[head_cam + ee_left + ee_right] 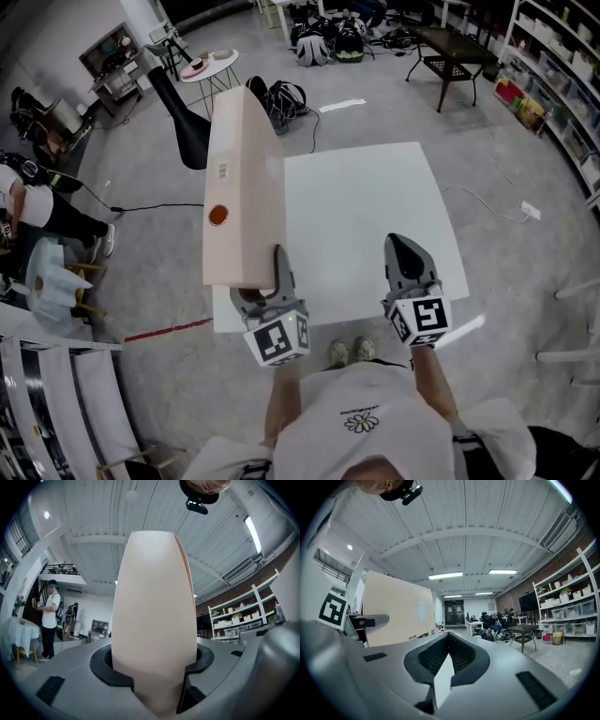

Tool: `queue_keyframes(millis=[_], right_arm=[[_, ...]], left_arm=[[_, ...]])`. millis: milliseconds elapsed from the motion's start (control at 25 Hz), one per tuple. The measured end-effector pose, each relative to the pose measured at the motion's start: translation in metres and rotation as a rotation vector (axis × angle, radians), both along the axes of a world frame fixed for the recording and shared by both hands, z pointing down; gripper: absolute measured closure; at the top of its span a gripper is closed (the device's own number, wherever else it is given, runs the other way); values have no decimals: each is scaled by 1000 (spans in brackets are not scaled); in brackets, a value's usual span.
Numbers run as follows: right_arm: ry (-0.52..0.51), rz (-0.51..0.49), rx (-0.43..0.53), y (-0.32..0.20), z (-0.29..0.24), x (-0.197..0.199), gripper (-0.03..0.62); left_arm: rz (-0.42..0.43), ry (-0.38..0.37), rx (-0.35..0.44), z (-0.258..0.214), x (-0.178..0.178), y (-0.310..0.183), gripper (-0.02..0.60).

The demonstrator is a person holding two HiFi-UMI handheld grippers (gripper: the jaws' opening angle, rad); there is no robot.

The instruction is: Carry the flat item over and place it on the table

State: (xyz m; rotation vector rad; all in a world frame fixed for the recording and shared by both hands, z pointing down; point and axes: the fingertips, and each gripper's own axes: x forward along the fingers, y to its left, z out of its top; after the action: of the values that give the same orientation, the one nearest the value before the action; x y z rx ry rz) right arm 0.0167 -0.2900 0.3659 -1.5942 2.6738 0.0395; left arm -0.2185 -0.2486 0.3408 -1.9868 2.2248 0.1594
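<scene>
The flat item is a pale beige slab (244, 187) with an orange round sticker and a small white label. It stands on its long narrow edge over the left edge of the white table (375, 216). My left gripper (264, 277) is shut on its near end, and in the left gripper view the slab (154, 606) fills the gap between the jaws and rises ahead. My right gripper (410, 255) hovers over the table's near right part with its jaws together and nothing in them. From the right gripper view the slab (396, 611) shows at the left.
A black curved stand (187, 122) and a small round table (211, 66) stand beyond the slab. Bags (323, 42) and a dark side table (450, 54) lie farther back, with shelves (562, 89) on the right. A person (33, 211) sits at the left. A cable with a socket (530, 211) lies right of the table.
</scene>
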Motion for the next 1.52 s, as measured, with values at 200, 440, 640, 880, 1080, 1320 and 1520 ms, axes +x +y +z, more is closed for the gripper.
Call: queue_keyframes(millis=[200,440,640,880,1080,1320,1520], right_arm=[[28,-8,-3,4,2,0,582],[39,-11,-17,7,3,7,582],[33,-6,-21,4,4,15,582],[34,-7,-36,7,8,19,582],[23,-19,-51,9,12,17,582],[7,-43,-71,6,17,11,582],[-3,-50,-77,3,13,10,582]], left_arm=[[-53,-238,-11,-9,7,-6,296],[-120,-701,-211,14,11,-31,296],[-66,-1195,-351,55,12,-60,296],[-46,-1328,-483,88,1,-68,296],[-29,-1292,-503,93,-1,-69,296],[77,-1367,-581,127,1,-86,296],[152,-1422,-629,158,3,-94,296]])
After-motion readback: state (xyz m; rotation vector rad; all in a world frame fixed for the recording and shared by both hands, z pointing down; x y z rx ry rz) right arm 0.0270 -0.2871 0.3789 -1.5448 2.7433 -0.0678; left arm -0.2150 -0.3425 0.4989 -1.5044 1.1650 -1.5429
